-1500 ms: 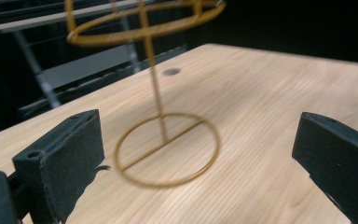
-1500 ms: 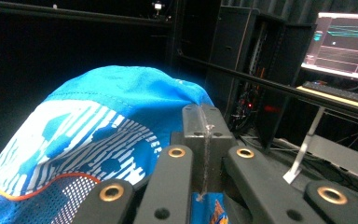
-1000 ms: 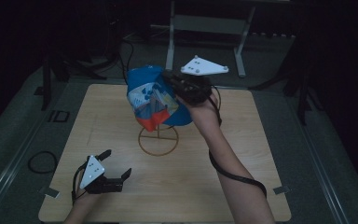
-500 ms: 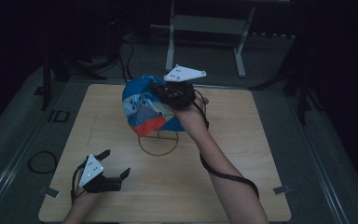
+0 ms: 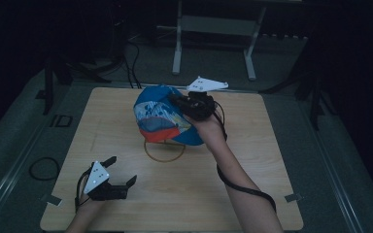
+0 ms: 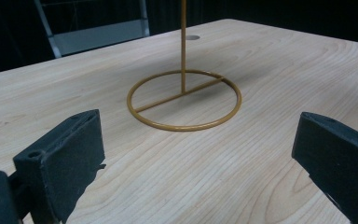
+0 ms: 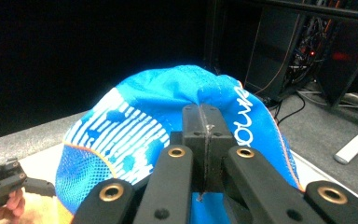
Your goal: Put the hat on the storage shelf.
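My right gripper (image 5: 190,104) has its fingers (image 7: 193,126) pressed together on a pinch of soft cloth at the crown of the blue cap (image 5: 162,116), the fabric bunching into a small ridge just beyond the tips. The cap is a thin, stitched sports cap: bright blue panels, a patch of white dashes and blots on one side, white lettering along another seam, and an orange-red band at its lower front edge. It sits over the top of the gold wire stand (image 5: 164,150), near the middle of the desk (image 5: 252,194), towards the far side. The stand is slim painted metal: a round ring base with one straight bar across it and a thin upright rod rising from it. My left gripper (image 5: 110,182) rests low near the front left corner of the desk, its blocky matte black fingers (image 6: 65,154) spread wide apart with nothing between them, pointed at the ring base. The desk is pale, smooth wood with fine grain, square with rounded corners; bare board lies open all round the stand, and dark grey floor (image 5: 349,160) runs beyond every edge.
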Demonstrator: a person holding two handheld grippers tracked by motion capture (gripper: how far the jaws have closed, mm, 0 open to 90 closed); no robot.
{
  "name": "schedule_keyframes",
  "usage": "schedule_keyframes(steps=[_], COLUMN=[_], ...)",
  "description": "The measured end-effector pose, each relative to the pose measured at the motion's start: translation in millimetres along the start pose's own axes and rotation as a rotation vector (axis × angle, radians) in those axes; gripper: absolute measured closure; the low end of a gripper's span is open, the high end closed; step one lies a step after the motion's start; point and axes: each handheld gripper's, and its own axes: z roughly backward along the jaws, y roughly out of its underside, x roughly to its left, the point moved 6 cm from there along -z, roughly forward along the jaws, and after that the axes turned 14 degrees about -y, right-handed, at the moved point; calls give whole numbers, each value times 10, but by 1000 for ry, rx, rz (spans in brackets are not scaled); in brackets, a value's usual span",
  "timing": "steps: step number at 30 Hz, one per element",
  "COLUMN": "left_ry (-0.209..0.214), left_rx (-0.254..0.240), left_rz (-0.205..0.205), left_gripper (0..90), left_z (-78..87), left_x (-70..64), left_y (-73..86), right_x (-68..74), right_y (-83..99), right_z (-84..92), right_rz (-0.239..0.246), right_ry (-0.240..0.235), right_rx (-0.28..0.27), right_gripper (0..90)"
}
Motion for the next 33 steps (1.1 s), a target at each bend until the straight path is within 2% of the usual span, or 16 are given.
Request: schedule_keyframes(steps=[3, 11, 15, 22, 29, 33], left_ry=[5, 15, 17, 18, 22, 27], left_rx=[5, 7, 8, 12, 13, 12], left_rz=[0, -1, -1, -1, 0, 1], left_gripper=[27, 27, 27, 27, 27, 27], left_z=[-5, -9, -11, -14, -17, -15], left_x=[-4, -21, -12, -13, -21, -28], left_y=[11, 23, 24, 32, 37, 39], right_x=[12, 14, -23, -88, -93, -74], right_y=[34, 89, 157, 247, 267, 270], right_z=[4, -19, 1, 64, 70, 88], right_rz=[-24, -33, -33, -65, -65, -66], right_ry=[-35, -36, -10, -13, -15, -20], right_rx=[-5, 5, 19, 21, 26, 20], right_gripper=[838, 703, 688, 683, 684, 651])
